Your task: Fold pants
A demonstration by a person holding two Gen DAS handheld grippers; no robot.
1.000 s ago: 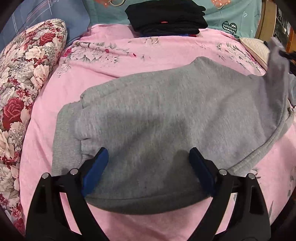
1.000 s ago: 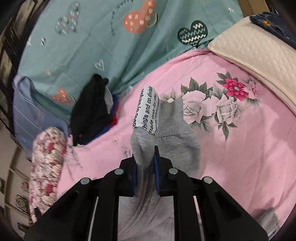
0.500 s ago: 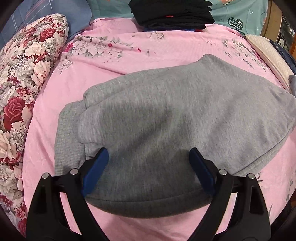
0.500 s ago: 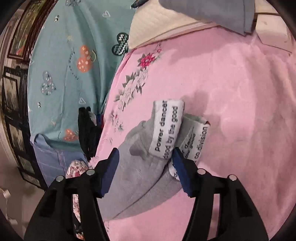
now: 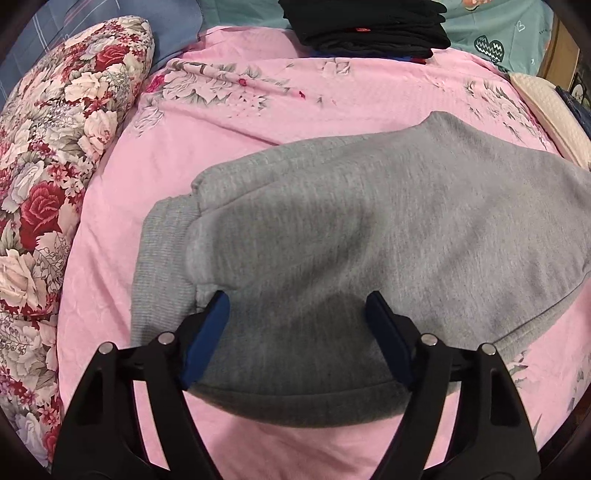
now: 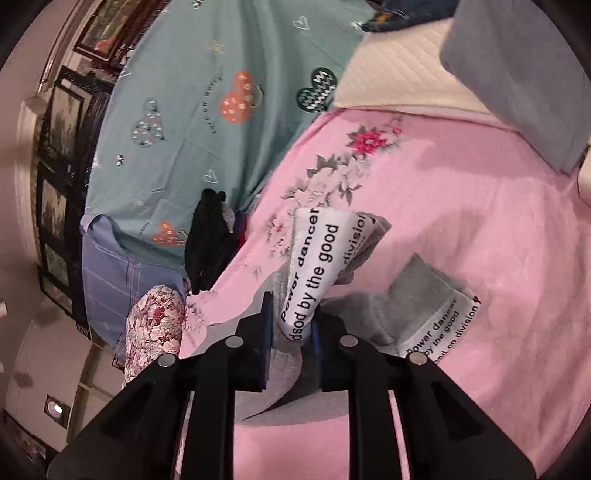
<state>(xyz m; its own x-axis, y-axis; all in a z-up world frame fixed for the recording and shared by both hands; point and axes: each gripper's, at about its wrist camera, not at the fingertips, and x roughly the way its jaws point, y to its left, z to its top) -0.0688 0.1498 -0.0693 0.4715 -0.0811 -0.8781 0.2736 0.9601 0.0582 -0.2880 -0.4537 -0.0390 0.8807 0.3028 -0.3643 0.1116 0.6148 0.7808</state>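
Observation:
Grey sweatpants (image 5: 369, 221) lie folded across the pink bed cover (image 5: 258, 122). My left gripper (image 5: 297, 301) hangs over their near edge. Its blue pads straddle the fabric without pinching it, and the jaws are closing. In the right wrist view my right gripper (image 6: 291, 317) has closed on a white band printed with black words (image 6: 314, 251) at one end of the pants. That band stands up between the pads. A second printed band (image 6: 439, 332) lies flat on the cover just to the right, on grey fabric (image 6: 417, 280).
A floral pillow (image 5: 55, 166) runs along the left side. A stack of folded black clothes (image 5: 369, 22) sits at the far edge against a teal sheet (image 6: 221, 92). A cream quilted pad (image 5: 546, 107) and a grey-blue cloth (image 6: 517, 74) lie at the right.
My right gripper let go of the lifted grey end, opened over the printed bands, then closed on one. The raised end now lies flat. My left jaws narrowed slightly.

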